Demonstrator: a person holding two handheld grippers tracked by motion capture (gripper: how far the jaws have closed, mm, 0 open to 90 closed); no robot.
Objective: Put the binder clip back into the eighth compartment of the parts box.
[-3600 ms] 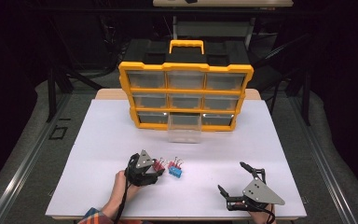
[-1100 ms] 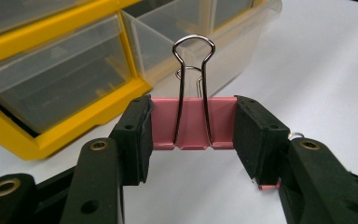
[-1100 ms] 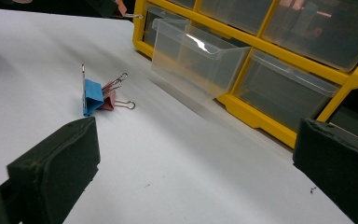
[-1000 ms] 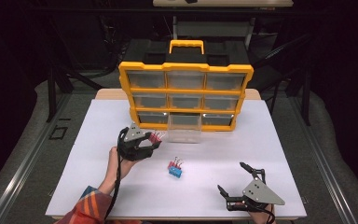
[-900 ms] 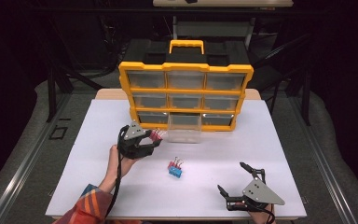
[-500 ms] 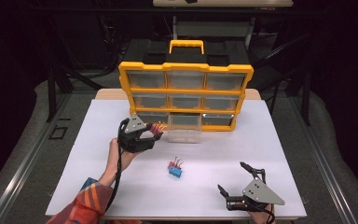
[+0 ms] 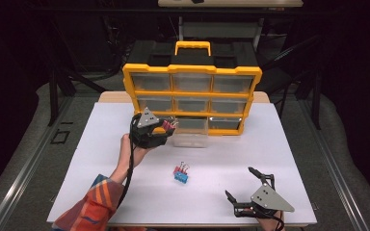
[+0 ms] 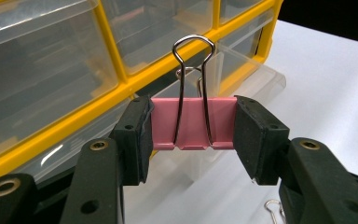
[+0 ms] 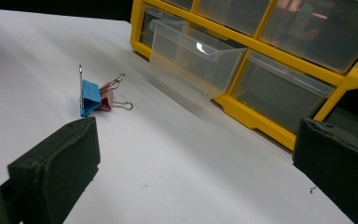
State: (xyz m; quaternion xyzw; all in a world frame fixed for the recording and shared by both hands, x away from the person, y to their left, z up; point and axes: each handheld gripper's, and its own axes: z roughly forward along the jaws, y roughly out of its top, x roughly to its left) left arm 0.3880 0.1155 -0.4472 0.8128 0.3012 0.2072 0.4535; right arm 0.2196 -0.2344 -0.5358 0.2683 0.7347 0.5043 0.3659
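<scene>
Jaws of left gripper [image 8: 193, 140] clamping pink binder clip [image 8: 193, 122] sideways, wire handles upright

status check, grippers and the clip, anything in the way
Left gripper shut on pink clip, beside the open drawer. Right gripper open, resting on table. Path to drawer looks clear.

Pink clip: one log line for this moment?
left gripper: shut on pink clip | near open drawer | right gripper: open, on table | two clips left
</scene>
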